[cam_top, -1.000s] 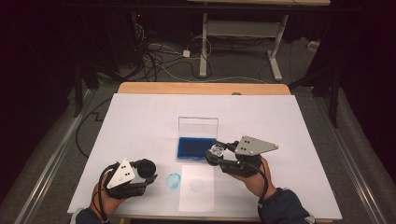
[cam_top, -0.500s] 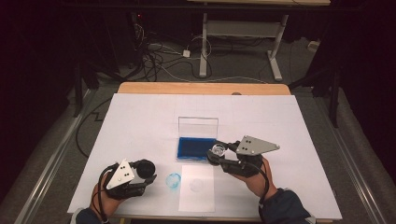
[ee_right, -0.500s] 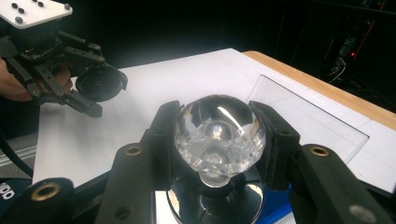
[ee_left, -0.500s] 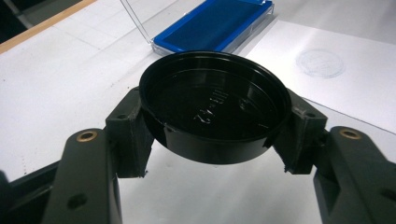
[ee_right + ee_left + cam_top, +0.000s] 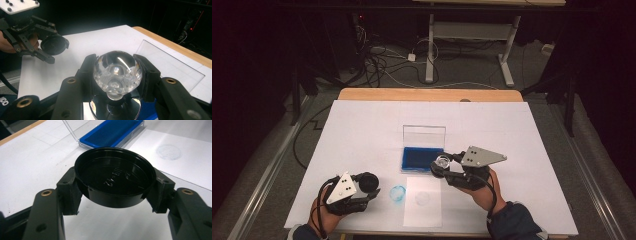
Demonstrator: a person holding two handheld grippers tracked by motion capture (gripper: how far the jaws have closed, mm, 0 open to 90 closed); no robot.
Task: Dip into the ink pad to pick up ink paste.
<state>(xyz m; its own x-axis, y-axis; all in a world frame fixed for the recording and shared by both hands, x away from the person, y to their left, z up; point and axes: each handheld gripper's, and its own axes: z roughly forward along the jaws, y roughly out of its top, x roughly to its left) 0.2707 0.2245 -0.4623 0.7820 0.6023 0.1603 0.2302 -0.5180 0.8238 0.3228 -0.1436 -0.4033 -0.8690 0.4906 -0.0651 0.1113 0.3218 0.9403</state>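
The worktop (image 5: 362, 130) carries an open blue ink pad (image 5: 419, 157) with its clear lid (image 5: 424, 136) stood up behind, and in front of it a white sheet (image 5: 424, 215) bearing a faint round imprint (image 5: 422, 198); a blue ring mark (image 5: 398, 193) sits just beside the sheet.

The right hand-held gripper (image 5: 117, 72) is clamped on the clear faceted knob (image 5: 117, 72) of a stamp, held over the pad's near edge. That knob looks hard, smooth and likely slippery, so the pads belong on its widest girth, as they are now.

The left hand-held gripper (image 5: 113, 187) is closed on a black round cap (image 5: 113, 176), resting low near the worktop's front edge. It seems light, stiff plastic (thin-walled, so squeeze gently across the rim).

Raised lettering inside the cap is too blurred to read.
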